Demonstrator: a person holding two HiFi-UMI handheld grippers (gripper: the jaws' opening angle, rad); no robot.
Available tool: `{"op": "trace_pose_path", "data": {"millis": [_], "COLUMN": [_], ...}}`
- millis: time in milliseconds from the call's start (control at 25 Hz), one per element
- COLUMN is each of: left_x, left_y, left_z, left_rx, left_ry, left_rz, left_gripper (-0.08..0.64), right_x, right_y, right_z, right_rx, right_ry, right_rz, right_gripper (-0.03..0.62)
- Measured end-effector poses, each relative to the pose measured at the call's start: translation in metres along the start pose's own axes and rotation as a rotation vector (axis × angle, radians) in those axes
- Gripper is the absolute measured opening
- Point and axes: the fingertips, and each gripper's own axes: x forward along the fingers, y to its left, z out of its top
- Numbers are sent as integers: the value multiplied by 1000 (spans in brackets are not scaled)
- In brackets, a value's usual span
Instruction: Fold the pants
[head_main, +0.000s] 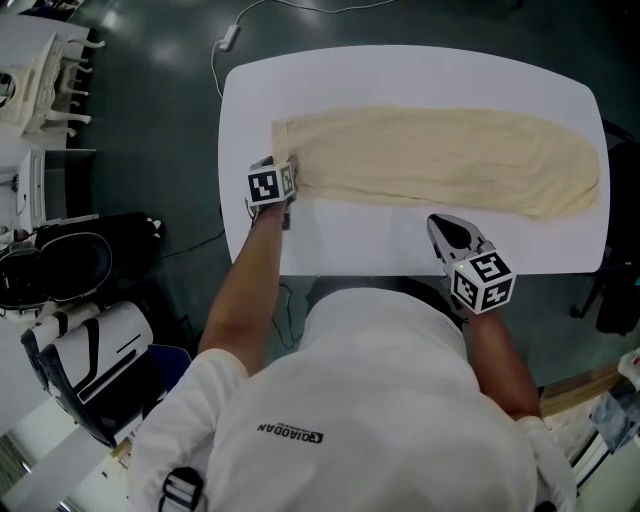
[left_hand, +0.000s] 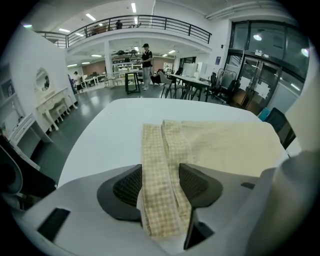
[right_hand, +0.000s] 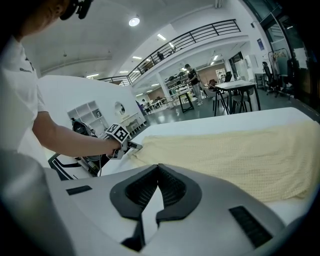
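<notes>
Cream pants (head_main: 430, 160) lie stretched lengthwise across the white table (head_main: 400, 75). My left gripper (head_main: 292, 178) is at their left end, near the table's left edge. In the left gripper view its jaws (left_hand: 159, 185) stand open, with two checked bands of the pants' end (left_hand: 165, 165) lying between the pads. My right gripper (head_main: 437, 222) hangs over the table's near edge, in front of the pants, not touching them. In the right gripper view it (right_hand: 159, 187) is shut with nothing in it; the pants (right_hand: 240, 155) spread beyond, and the left gripper (right_hand: 131, 146) shows at their far end.
A white cable with an adapter (head_main: 228, 40) lies on the dark floor behind the table. White furniture (head_main: 40, 70) and black equipment (head_main: 70, 260) stand at the left. A dark chair (head_main: 615, 290) is at the right edge. Far tables and a standing person (left_hand: 146, 60) are in the hall.
</notes>
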Motion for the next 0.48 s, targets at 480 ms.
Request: {"op": "trace_pose_path", "data": {"millis": [480], "left_x": [2], "left_y": [-17], "left_z": [6], "left_rx": [-14], "left_ry": [-18], "left_rz": [-34], "left_gripper": [66], "right_x": [-3], "right_y": [-23], "right_z": [-6], "right_rx": [-4], "right_ry": [18], "right_rz": [51], "right_gripper": [18]}}
